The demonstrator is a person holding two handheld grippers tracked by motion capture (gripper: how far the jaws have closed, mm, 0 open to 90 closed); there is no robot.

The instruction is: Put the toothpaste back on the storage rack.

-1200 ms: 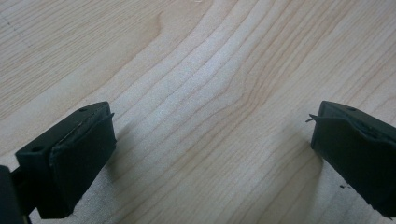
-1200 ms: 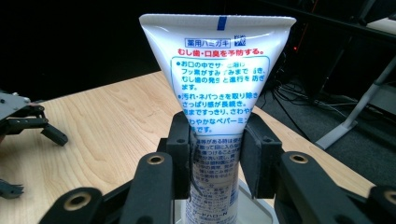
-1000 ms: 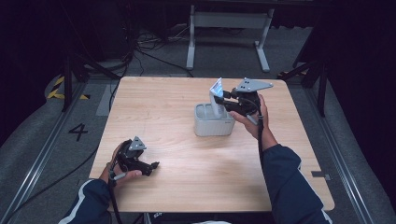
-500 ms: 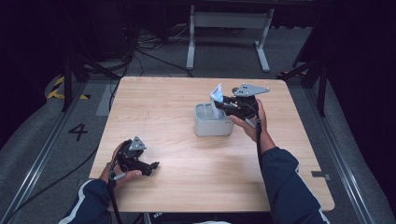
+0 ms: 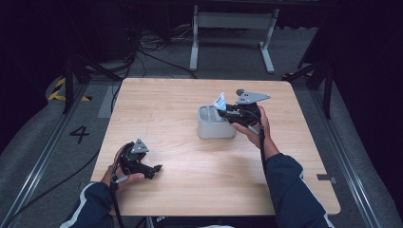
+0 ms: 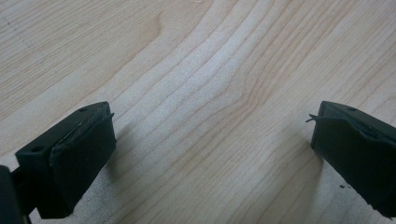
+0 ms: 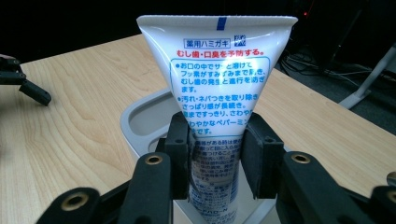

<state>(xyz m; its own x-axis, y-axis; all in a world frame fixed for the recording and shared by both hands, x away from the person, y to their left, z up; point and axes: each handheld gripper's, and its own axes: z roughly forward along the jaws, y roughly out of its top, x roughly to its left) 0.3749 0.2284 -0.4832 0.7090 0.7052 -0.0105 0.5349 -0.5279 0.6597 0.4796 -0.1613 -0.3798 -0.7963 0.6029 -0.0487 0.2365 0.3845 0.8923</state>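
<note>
Wooden table bears grey holder; right gripper clasps toothpaste tube; left gripper released.

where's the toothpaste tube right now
The toothpaste tube stands crimp-up in the right gripper, its lower end inside the grey holder, right of the table's centre.

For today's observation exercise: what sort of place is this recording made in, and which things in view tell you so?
Probably a lab or recording studio, not a home: a lone wooden table stands amid dark surroundings, cables trail over the grey floor, and a floor marking "4" sits beside a rail.
</note>
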